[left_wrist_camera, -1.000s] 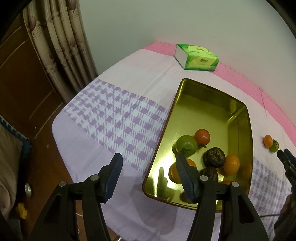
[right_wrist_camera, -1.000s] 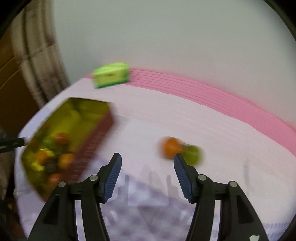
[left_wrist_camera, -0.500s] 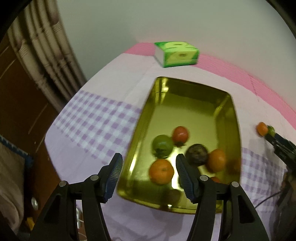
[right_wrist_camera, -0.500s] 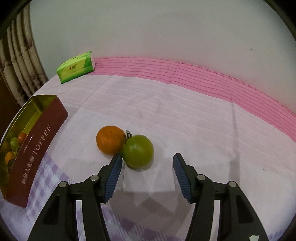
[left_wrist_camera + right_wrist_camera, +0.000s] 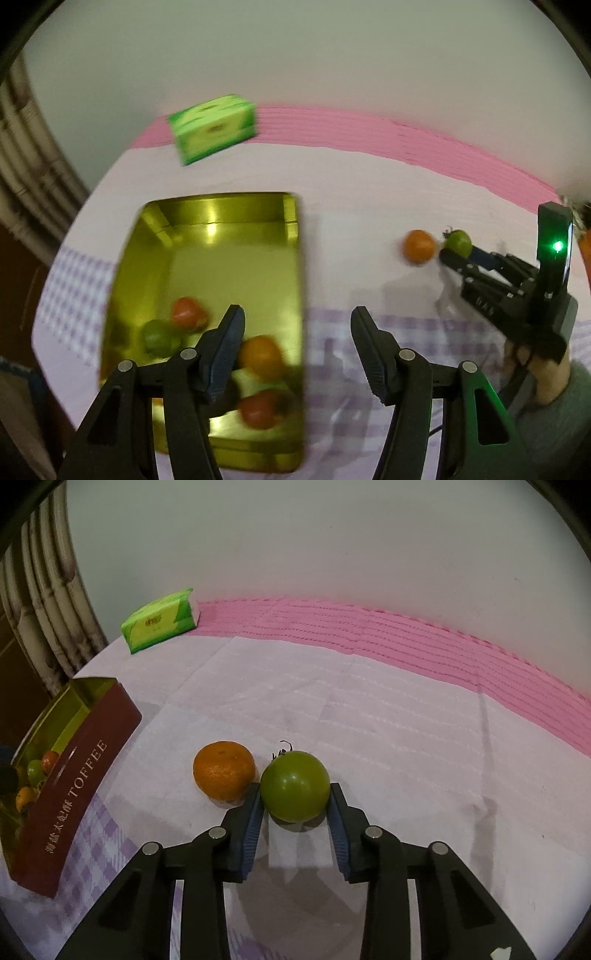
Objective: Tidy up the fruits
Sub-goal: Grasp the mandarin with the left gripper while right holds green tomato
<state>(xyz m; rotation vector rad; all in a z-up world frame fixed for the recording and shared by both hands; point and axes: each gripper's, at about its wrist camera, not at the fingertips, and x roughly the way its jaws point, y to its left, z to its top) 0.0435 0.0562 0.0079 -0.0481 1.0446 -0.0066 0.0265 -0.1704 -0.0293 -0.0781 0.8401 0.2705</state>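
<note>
Here the gold-lined rectangular toffee tin (image 5: 236, 258) lies smeared by blur beneath the left gripper (image 5: 297, 350), whose jaws stand spread and empty; its near fruits are half hidden behind the left finger. The right gripper (image 5: 295, 814) has just closed, pinching the round green tomato (image 5: 294, 784). Just left of it sits the round orange mandarin (image 5: 224, 770).
</note>
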